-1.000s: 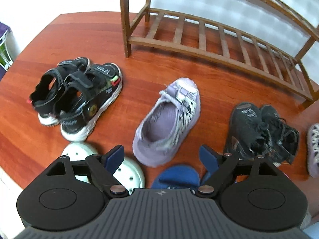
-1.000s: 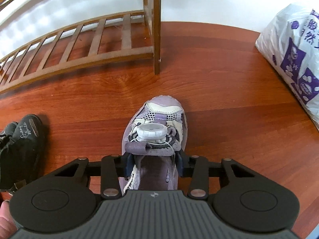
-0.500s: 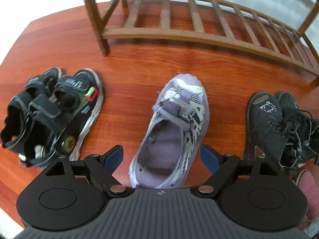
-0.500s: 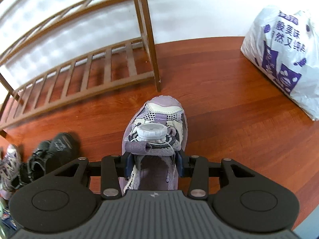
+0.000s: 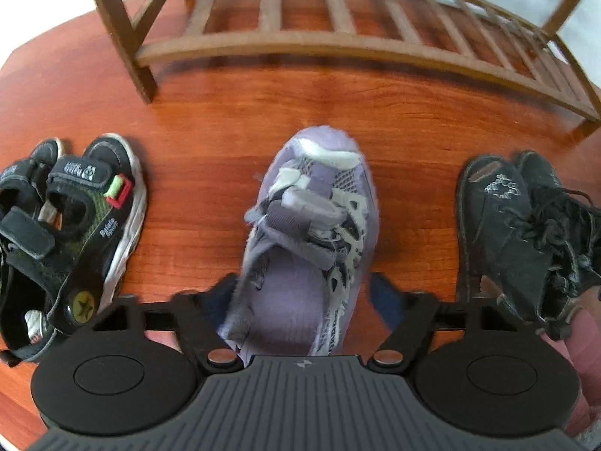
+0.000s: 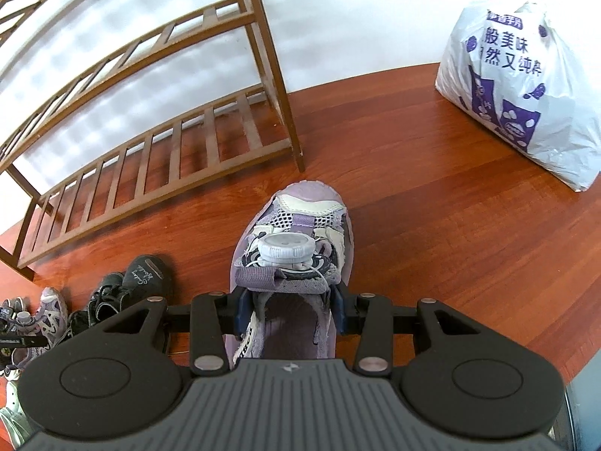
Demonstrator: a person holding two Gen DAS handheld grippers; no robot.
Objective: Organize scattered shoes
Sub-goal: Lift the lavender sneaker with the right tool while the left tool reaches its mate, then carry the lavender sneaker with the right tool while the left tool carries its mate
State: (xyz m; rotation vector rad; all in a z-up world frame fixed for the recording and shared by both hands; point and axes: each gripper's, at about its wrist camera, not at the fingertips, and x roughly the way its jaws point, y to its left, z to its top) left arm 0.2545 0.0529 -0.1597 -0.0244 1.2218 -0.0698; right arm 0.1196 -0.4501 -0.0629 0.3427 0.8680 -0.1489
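**A:** Where do things stand with the pair?

**B:** The right gripper (image 6: 289,310) is clamped on one lilac mesh sneaker with a white dial fastener (image 6: 291,263), pads pressed against both sides of the collar, toe pointing to twelve o'clock. The wooden slatted shoe rack (image 6: 157,150) runs from nine round to twelve in that view.

**A:** And its mate?

**B:** The second lilac mesh sneaker (image 5: 311,233) lies on the red-brown wooden floor (image 5: 210,143), dead centre under the left gripper (image 5: 304,297). Its jaws are closing with the heel end between them; I judge the pads not yet pressing.

**A:** How to make that grip good?

**B:** Take both collar walls evenly, as the right has done. The shoe leans a little towards one o'clock, so square the jaws to it first, or it may twist out when lifted.

**A:** Anything nearby to mind?

**B:** Black strap sandals with white soles (image 5: 71,240) at nine o'clock, black lace-up shoes (image 5: 526,225) at three; both are apart from the jaws.
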